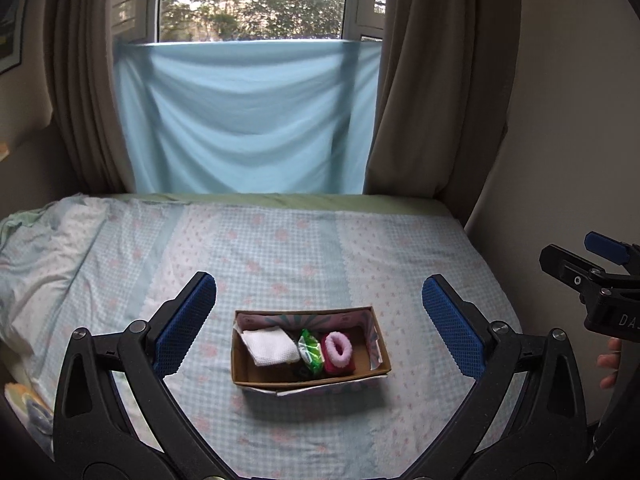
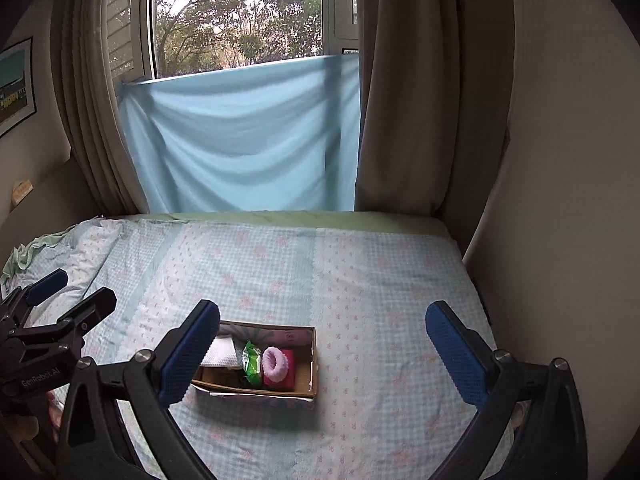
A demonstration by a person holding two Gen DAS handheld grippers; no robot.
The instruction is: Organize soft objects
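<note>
Low in the middle of the left wrist frame, a cardboard box [image 1: 310,376] sits on the checked bedspread [image 1: 280,248], holding a white cloth [image 1: 270,346] at its left, a green packet [image 1: 311,351] in the middle and a pink scrunchie [image 1: 338,346] on a red cloth [image 1: 339,365] at its right. Both grippers hover above the bed with nothing in them: the left gripper [image 1: 320,326] has its jaws spread wide either side of the box, and the right gripper [image 2: 322,354] is just as wide, the box showing behind its left finger [image 2: 188,354]. Blue fabric [image 1: 244,116] hangs under the window between brown curtains [image 1: 420,80].
</note>
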